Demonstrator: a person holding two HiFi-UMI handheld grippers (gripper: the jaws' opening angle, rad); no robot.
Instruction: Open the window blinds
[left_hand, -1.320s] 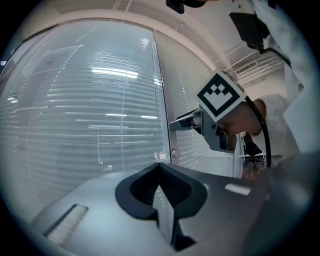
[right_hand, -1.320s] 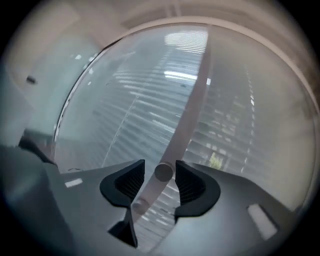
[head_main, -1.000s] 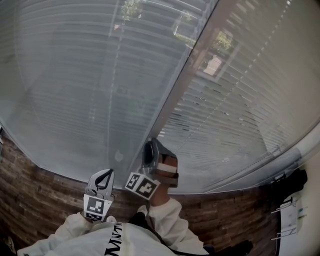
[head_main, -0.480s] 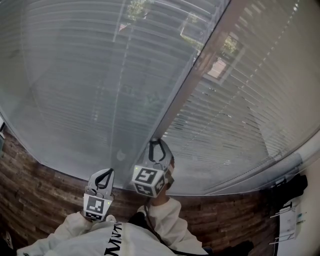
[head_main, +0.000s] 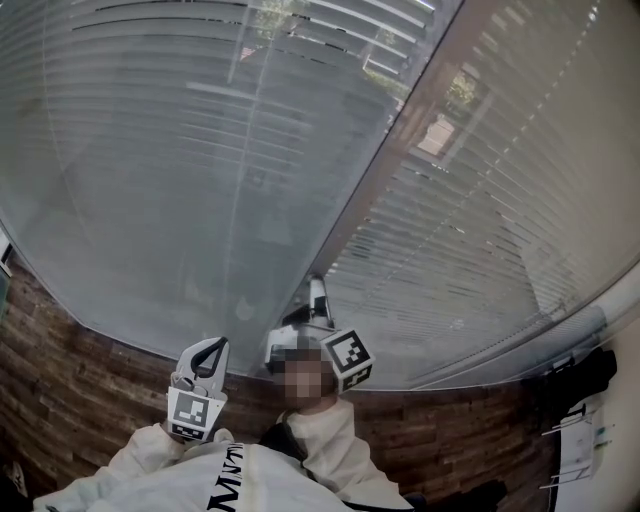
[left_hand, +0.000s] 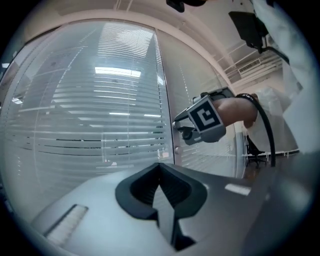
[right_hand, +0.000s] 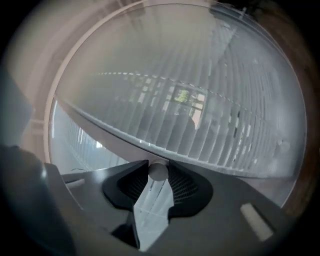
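Two glass panes with blinds meet at a pale upright frame: the left blind and the right blind. A small white knob sits on that frame. My right gripper points level at the frame, and its jaws have just been closing with the knob between them; they now press on it from both sides. The left gripper view shows the right gripper at the frame. My left gripper hangs lower left, shut and empty, apart from the glass.
A dark wood-plank floor runs below the panes. Dark gear and a white rack stand at the lower right. Another small round knob shows on the frame below the right gripper. An office chair stands far right.
The right gripper closed on the knob and rolled about its own line, its marker cube swinging from left to right. Slats at the top of the left blind now show wider bright gaps. The left gripper kept still.
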